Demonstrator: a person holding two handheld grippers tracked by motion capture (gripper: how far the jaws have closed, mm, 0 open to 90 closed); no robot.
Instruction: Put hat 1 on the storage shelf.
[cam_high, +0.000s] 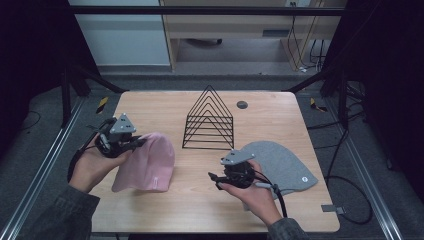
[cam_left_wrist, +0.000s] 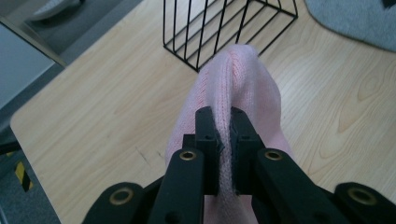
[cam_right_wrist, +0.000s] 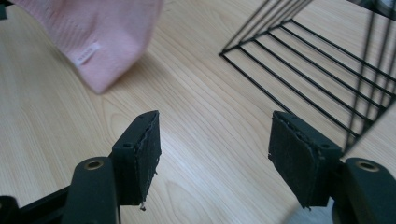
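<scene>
- The left gripper (cam_high: 134, 143) has its jaws pinched tight on a fold of the pink knit hat (cam_high: 147, 164); in the left gripper view the knit (cam_left_wrist: 233, 88) bulges up and forward from between the jaws.
- From that claw the hat hangs down and toward the person, long axis running from the pinched edge to the lower end, which looks to rest on the table (cam_high: 200, 210). Its small white label (cam_right_wrist: 87, 54) sits near the low corner.
- The right gripper (cam_high: 216, 179) holds nothing, jaws standing well apart over bare wood, and points toward the hat. The hat's free end lies ahead of it and off to one side, near but not touching.
- I judge the right claw the likelier one to take that loose end, since the left one is occupied.
- The black wire rack (cam_high: 209, 120) stands beyond both claws, just past the hat's far edge; it could snag the knit if lifted forward.
- The grey hat (cam_high: 285, 167) lies flat behind the right hand.
</scene>
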